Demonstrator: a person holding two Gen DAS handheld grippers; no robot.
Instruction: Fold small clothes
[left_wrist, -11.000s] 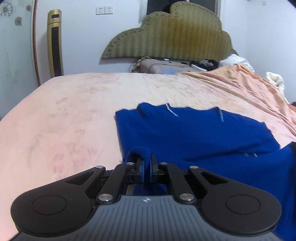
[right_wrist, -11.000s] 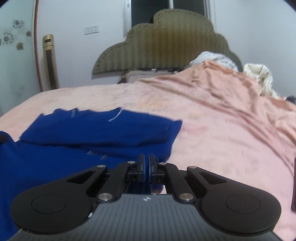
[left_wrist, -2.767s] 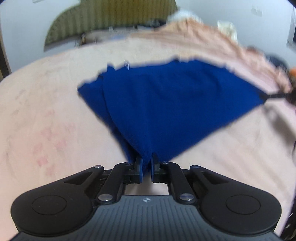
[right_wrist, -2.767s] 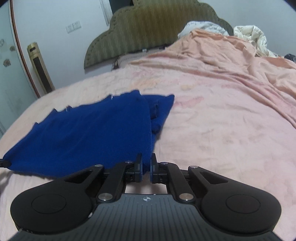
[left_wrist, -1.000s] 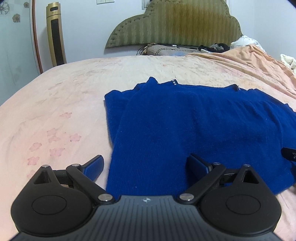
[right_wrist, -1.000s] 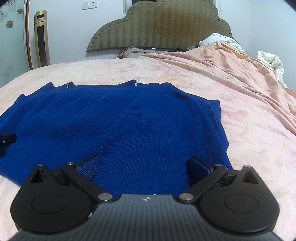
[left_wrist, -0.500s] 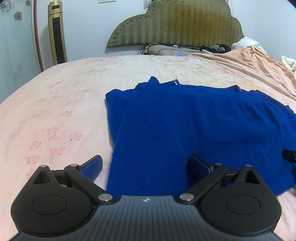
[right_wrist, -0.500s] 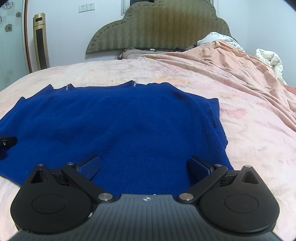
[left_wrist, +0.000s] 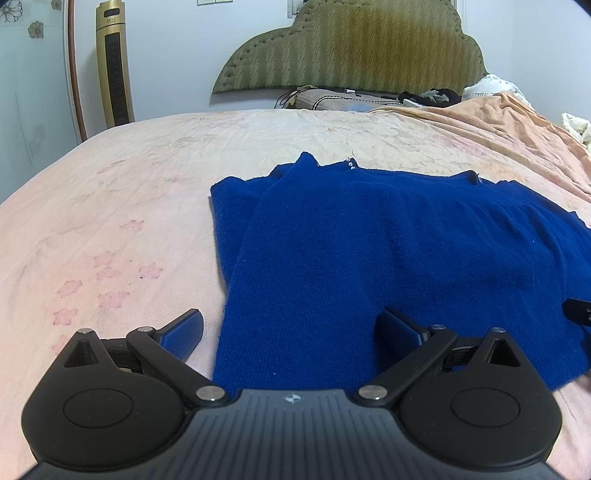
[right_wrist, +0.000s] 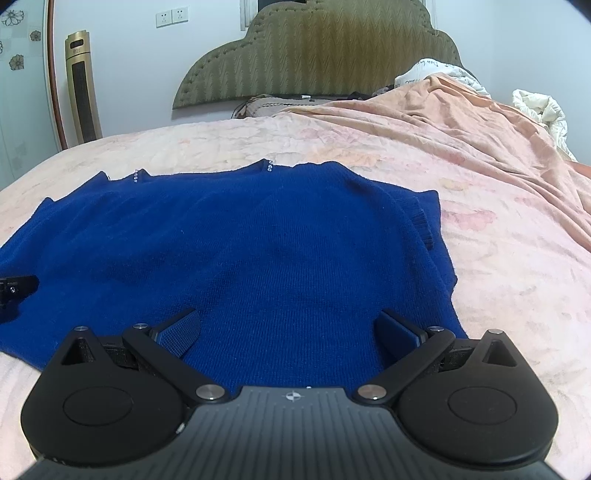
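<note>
1. Both my claws, left claw (left_wrist: 291, 332) and right claw (right_wrist: 288, 328), now gape apart, having let go.
2. The blue sweater (right_wrist: 240, 251) lies folded on the bed (left_wrist: 110, 192), ready for another fold.

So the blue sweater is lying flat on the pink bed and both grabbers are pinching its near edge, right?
Not quite. In both wrist views the left gripper and right gripper are wide open, holding nothing. The blue sweater does lie flat on the pink bed.

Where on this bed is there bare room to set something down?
Left of the blue sweater, the pink sheet lies bare out to the bed edge. So does the strip before the headboard. The rumpled orange blanket crowds the right side.
</note>
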